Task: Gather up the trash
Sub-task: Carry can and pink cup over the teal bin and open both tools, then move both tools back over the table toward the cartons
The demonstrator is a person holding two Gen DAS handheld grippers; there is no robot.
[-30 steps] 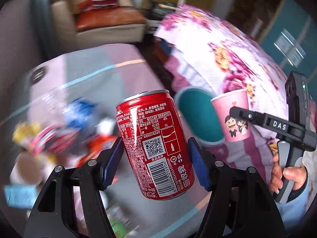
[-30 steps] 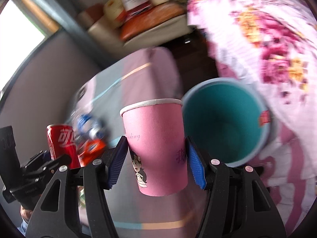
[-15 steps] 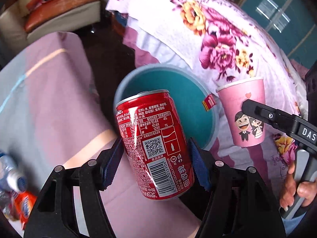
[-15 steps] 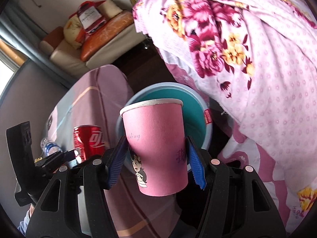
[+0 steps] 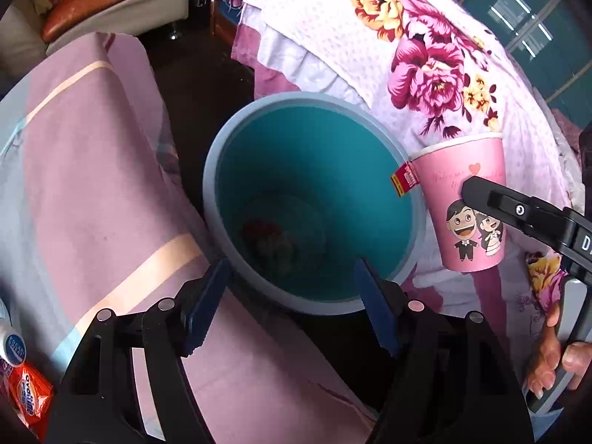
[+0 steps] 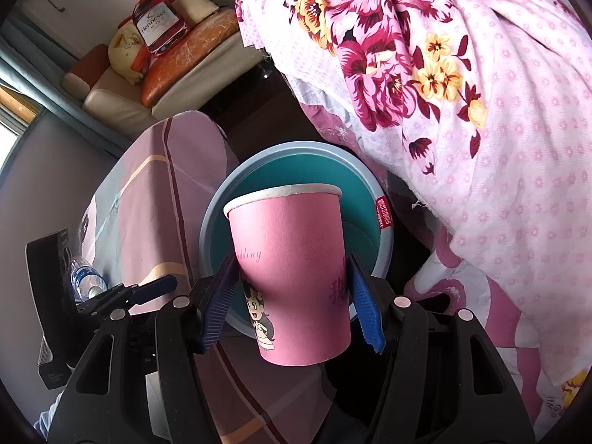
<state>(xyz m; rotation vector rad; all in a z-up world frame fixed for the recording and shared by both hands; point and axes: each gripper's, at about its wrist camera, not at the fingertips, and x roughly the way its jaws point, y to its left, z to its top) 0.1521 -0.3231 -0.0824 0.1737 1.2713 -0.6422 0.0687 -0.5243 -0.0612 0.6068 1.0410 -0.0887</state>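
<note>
A round teal bin point(image 5: 296, 97) stands on the dark floor below both grippers. My left gripper point(image 5: 292, 270) hangs over its near rim. Its jaws are opening and nothing is between them. A blurred red shape point(image 5: 264, 235) lies at the bin's bottom. My right gripper point(image 6: 291, 270) is shut on a pink paper cup point(image 6: 292, 259) with cartoon figures, held upright over the bin point(image 6: 296, 146). The left wrist view shows that cup point(image 5: 444, 185) at the bin's right rim. The left gripper's fingers point(image 6: 155, 286) show at the left of the right wrist view.
A table under a pink striped cloth point(image 5: 92, 185) borders the bin on the left, with a water bottle point(image 6: 85, 277) and an orange packet point(image 5: 29, 396). A floral bedspread point(image 5: 407, 55) hangs on the right. A sofa point(image 6: 148, 85) stands behind. A person's hand point(image 5: 555, 362) grips the right handle.
The red can that sat between the left jaws is gone from them, and the jaws stand wider. Both grippers swung from the table to over the bin. The cup stays gripped.
</note>
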